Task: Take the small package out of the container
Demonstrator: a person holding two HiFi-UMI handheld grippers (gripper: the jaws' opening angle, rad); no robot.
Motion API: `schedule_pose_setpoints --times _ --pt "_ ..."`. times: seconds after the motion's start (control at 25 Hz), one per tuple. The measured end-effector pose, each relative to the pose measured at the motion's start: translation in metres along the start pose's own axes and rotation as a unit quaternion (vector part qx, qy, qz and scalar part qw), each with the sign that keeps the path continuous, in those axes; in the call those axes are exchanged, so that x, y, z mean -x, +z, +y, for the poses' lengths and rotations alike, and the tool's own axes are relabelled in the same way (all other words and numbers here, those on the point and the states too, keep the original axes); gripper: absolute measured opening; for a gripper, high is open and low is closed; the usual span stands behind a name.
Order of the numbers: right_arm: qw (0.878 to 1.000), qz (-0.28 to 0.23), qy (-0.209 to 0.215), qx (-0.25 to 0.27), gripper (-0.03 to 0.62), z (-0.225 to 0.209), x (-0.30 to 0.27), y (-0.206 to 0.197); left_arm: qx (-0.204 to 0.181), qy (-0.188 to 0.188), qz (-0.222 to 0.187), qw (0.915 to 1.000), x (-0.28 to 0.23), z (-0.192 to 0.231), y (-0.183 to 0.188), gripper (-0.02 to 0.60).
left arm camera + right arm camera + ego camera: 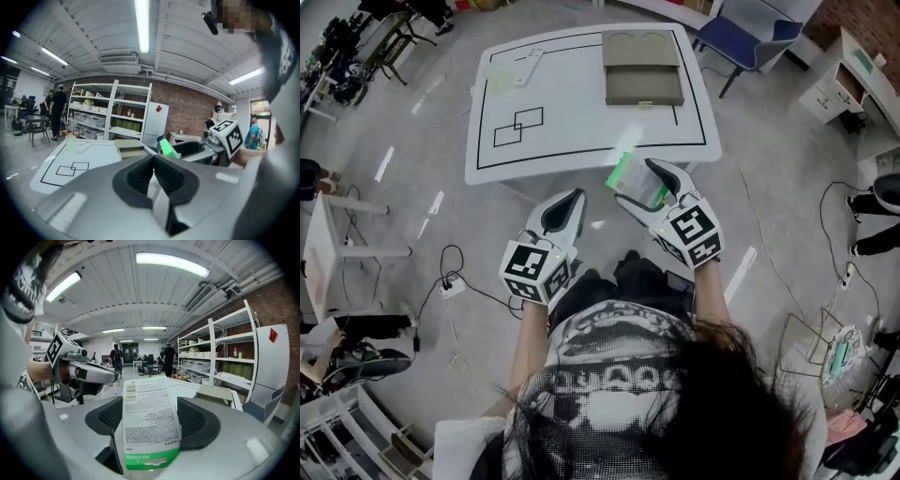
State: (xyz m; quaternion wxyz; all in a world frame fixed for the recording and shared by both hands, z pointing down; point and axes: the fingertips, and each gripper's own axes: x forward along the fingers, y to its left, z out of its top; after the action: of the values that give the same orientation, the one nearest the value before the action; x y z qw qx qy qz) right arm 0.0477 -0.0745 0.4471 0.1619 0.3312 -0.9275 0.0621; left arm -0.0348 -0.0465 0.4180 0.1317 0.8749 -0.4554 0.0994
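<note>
The small package (150,423) sits clamped between the fingers of the right gripper (637,184), its long axis running out along them. It is held just off the table's (572,141) near edge, well apart from the container (642,67). It is a flat white printed pouch with a green end. The left gripper (574,199) hangs beside it, fingers together on nothing.
</note>
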Motion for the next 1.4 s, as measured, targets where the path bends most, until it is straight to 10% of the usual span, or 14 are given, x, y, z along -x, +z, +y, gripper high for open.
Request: schedule_pose_setpoints --times 1.4 --pt "0.999 0.01 -0.025 -0.017 0.37 0.135 -0.035 0.003 -0.005 -0.037 -0.002 0.9993 0.119 0.048 -0.042 0.0"
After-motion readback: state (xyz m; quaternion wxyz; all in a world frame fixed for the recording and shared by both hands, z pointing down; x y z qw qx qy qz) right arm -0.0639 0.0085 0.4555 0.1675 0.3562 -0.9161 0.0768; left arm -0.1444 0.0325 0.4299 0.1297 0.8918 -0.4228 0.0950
